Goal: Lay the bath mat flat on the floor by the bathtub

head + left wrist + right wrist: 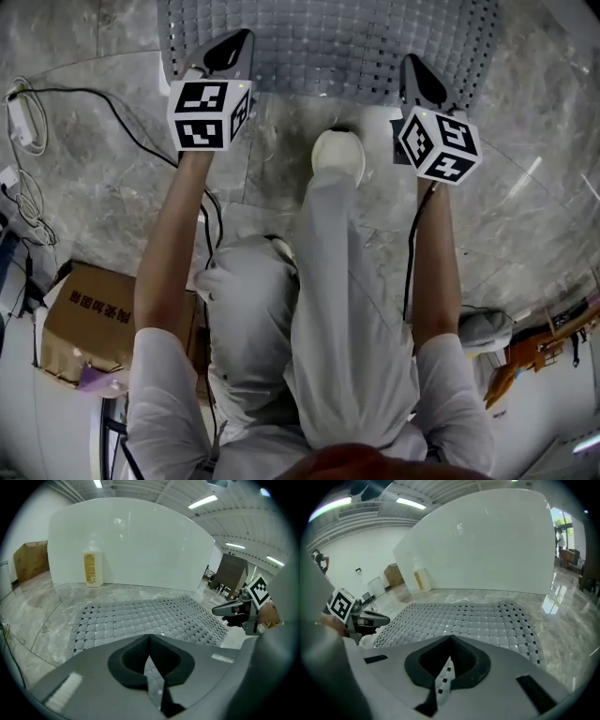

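Note:
The grey perforated bath mat [328, 42] lies on the marble floor at the top of the head view, in front of the white bathtub wall [131, 541]. My left gripper [242, 39] is shut on the mat's near edge toward its left corner, and a strip of mat runs between the pads in the left gripper view [149, 639]. My right gripper [411, 64] is shut on the same edge toward the right, again with a strip of mat pinched between its pads [450, 639]. The rest of the mat [478, 618] spreads flat toward the tub.
A yellow bottle [93, 566] stands by the tub wall. The person's white shoe [337, 155] rests just short of the mat's edge. A cardboard box [89, 323] and cables [28, 122] lie at the left. Orange tools [539, 347] sit at the lower right.

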A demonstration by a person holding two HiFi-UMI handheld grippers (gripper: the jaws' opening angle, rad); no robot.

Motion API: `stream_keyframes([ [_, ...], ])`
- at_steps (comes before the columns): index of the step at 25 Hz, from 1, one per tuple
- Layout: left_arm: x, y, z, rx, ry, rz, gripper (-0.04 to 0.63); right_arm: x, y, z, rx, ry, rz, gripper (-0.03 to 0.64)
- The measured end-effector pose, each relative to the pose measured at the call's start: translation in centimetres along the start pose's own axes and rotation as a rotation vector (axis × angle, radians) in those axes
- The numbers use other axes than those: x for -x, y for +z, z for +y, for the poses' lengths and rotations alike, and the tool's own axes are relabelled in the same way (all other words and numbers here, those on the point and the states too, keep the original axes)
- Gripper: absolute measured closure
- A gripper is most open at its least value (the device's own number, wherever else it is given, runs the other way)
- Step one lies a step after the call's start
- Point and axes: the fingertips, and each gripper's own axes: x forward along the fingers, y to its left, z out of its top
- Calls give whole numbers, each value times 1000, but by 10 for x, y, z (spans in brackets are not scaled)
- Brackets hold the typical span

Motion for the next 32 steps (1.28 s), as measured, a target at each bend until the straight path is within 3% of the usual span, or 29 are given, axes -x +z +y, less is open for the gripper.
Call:
stream_keyframes([
  [4, 37, 0, -19, 4, -25, 32, 598, 40, 3, 28, 9, -2, 39, 615],
  [9, 124, 11, -55, 9, -71, 93, 598, 128, 18, 63, -28, -11, 99, 615],
  [13, 207, 50, -74, 2, -88, 107, 598, 196, 50, 95, -66, -35, 149, 615],
  [17, 307, 113, -102, 5, -108, 89, 598, 284, 103, 137, -90, -34, 157, 615],
  [20, 393, 180, -127, -11, -124, 25, 598, 356, 163, 174, -94, -26, 115, 615],
  [25, 527, 309, -173, -125, -150, -138, 598, 470, 287, 230, -47, 11, -18, 615],
  [29, 639, 383, -201, -160, -146, -243, 598, 572, 370, 275, 8, 12, -135, 615],
  [32, 711, 423, -205, -177, -119, -344, 598, 638, 430, 308, 69, 14, -283, 615],
])
